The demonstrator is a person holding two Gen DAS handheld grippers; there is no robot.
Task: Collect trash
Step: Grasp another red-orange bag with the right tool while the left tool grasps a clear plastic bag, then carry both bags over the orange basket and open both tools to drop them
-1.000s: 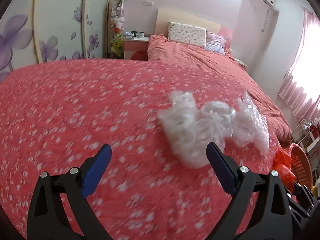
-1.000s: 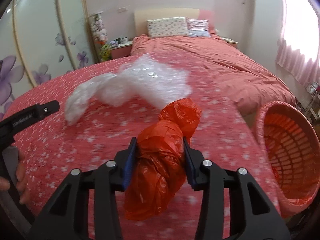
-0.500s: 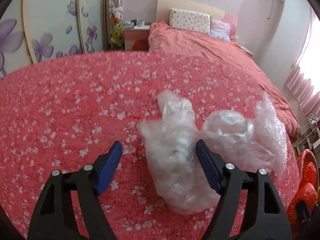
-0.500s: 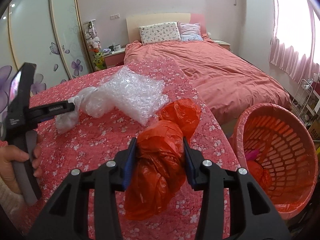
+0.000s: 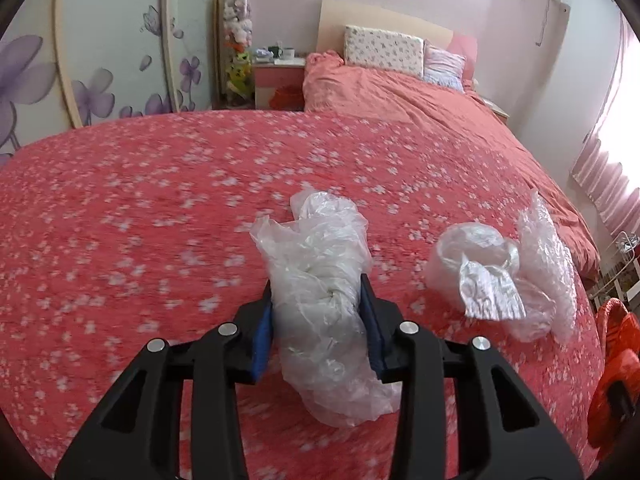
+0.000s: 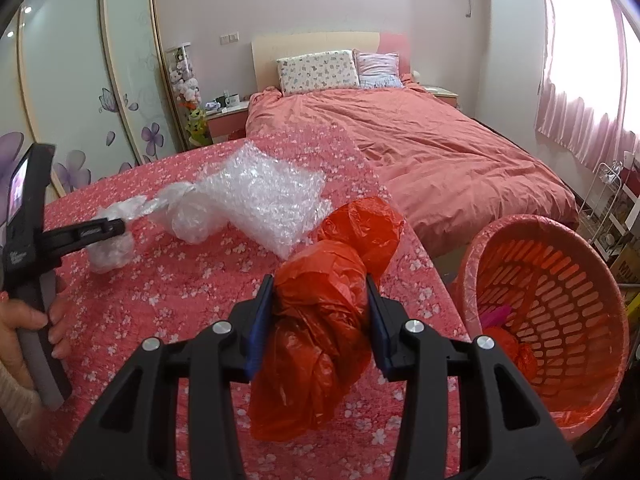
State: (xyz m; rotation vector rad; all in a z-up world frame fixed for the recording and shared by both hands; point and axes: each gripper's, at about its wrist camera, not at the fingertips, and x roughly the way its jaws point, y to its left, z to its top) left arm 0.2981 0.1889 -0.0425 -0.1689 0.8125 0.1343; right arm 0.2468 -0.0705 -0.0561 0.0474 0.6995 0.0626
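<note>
A crumpled clear plastic bag [image 5: 320, 248] lies on the red floral cover [image 5: 120, 240]. My left gripper [image 5: 316, 292] has its blue pads on either side of this bag, and its jaws are closing on it. From the right wrist view the left gripper [image 6: 120, 226] reaches in from the left over the same bag [image 6: 108, 252]. My right gripper [image 6: 320, 284] is shut on a bunched orange-red plastic bag [image 6: 320, 320], held above the cover's right edge. A red slotted basket [image 6: 520, 224] stands lower right, with some trash inside.
Another clear bag [image 5: 468, 252] and a sheet of bubble wrap [image 5: 544, 256] lie to the right of the left gripper. A person's hand [image 6: 24, 320] holds the left gripper's handle. A bed [image 6: 440, 152] with pillows fills the far side, with a wire rack at the right wall.
The left gripper moved forward over the clear bag and narrowed its jaws from wide apart to pressing the bag's sides. The right gripper rose slightly, still holding the red bag.
</note>
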